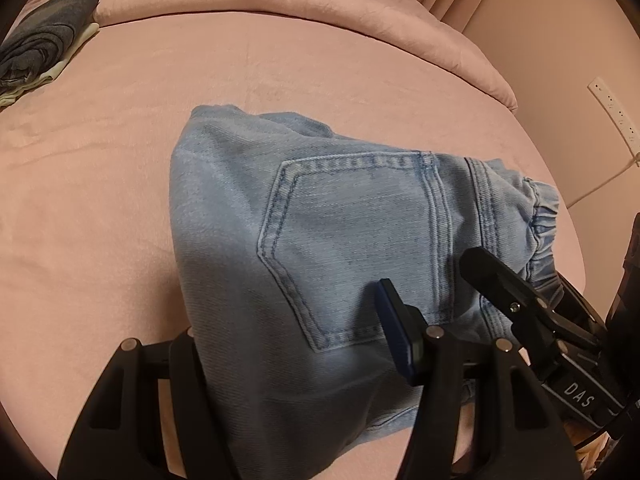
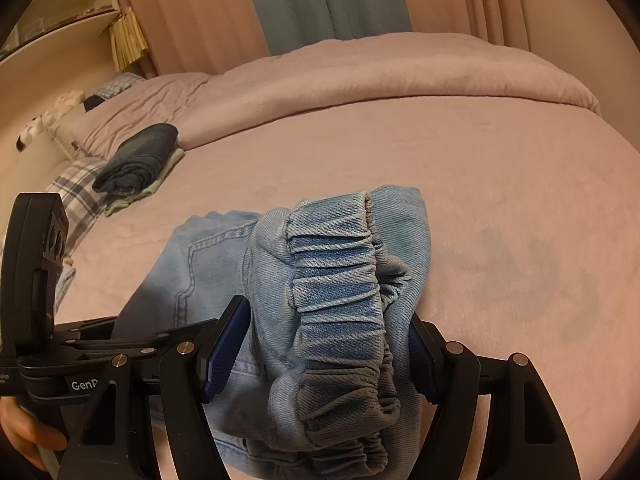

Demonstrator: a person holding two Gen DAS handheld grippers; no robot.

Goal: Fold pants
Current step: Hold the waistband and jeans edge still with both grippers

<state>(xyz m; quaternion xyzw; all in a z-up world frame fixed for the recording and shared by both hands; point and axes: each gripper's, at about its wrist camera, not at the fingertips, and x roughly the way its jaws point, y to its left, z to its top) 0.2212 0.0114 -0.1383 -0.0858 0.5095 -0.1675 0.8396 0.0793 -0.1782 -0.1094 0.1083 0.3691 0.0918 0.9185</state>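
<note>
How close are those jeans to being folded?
Partly done, it seems. The light blue jeans already lie doubled into a compact bundle on the pink bed, back pocket up. In hand: the right hand-held gripper straddles the bunched elastic waistband, and the left hand-held gripper spans the fabric. Left: finishing the fold, perhaps joining the dark folded clothes.

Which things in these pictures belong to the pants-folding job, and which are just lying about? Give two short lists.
Belonging to the job:
light blue jeans
left gripper
right gripper
pink bed they lie on

Lying about:
dark folded clothes
plaid fabric
curtains
power strip
</note>
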